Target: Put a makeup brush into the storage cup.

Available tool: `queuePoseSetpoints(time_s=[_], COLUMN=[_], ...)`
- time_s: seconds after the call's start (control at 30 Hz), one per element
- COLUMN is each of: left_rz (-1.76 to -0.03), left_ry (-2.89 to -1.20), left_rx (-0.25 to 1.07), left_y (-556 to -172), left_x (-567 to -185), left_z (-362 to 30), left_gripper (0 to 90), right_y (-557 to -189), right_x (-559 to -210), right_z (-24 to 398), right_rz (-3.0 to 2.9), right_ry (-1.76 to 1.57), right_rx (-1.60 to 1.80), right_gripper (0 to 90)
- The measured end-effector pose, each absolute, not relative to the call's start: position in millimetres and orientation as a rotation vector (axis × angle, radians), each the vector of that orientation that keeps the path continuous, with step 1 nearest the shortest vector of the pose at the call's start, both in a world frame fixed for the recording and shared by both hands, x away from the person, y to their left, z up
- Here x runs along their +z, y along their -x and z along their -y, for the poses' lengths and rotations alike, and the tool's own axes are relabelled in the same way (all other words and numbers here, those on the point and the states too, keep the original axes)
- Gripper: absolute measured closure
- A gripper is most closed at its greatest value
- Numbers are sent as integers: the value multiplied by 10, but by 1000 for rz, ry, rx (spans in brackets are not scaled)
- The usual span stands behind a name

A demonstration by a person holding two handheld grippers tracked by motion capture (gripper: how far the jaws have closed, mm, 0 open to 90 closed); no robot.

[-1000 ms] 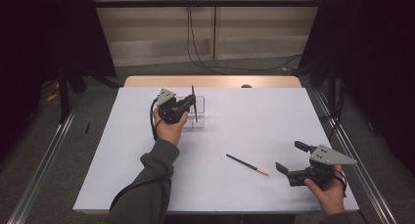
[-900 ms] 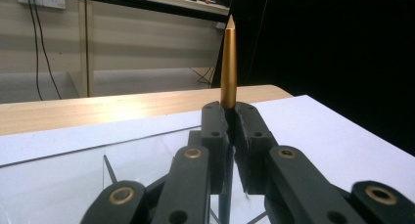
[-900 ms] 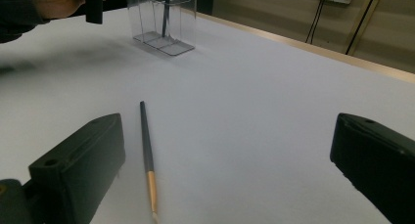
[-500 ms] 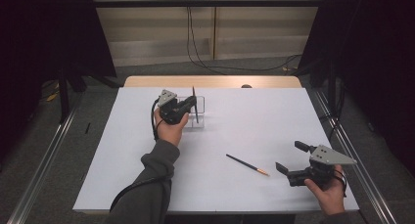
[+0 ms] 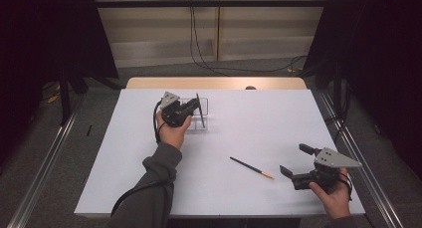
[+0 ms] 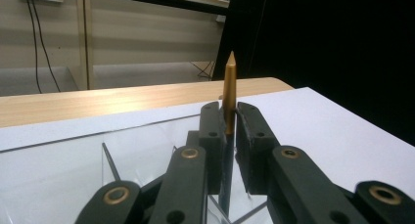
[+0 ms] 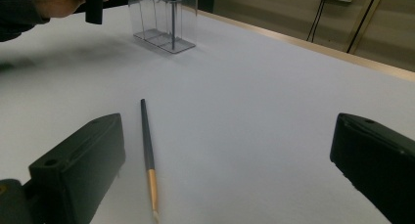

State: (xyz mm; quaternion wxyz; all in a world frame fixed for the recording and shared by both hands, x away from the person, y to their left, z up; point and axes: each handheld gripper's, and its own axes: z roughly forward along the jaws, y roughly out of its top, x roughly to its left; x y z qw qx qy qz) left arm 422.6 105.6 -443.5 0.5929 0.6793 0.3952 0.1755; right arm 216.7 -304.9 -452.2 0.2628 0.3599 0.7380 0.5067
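Left of centre in the high view, the left tool [image 5: 196, 108] is held over a clear plastic holder [image 5: 204, 104] that stands on the white surface [image 5: 259, 113]. Its jaws are pinched on a thin brush [image 5: 200, 110], which stands close to upright with its lower end inside the holder. In the left gripper view the two black jaws meet at mid-frame around the brush's gold pointed end [image 6: 229, 87], which rises above them, while the dark shaft runs down between them toward the holder's clear walls [image 6: 147, 150] at the bottom of the frame. The jaws have just eased apart a little, yet the brush is still gripped between them. A second brush [image 5: 251, 168] lies flat on the surface, right of centre in the lower half of the high view, apart from both tools. The right tool [image 5: 293, 161] rests low at the lower right of that view in the person's right hand [image 5: 333, 198], its jaws spread wide with nothing between them. In the right gripper view the lying brush [image 7: 148, 155] sits just beside the jaw at lower left, and the holder [image 7: 164, 18] stands at the upper left.
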Motion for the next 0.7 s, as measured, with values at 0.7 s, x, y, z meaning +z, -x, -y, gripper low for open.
queuePoseSetpoints(time_s=[0.7], left_rz=[-899], left_ry=[-1562], left_rx=[401], left_y=[-4191], left_x=[-4354], left_z=[-1042], left_gripper=[679], right_y=[-2138], right_x=[-4523], right_z=[3050], right_rz=[-1993], right_ry=[-982], right_rx=[1359], right_gripper=[0])
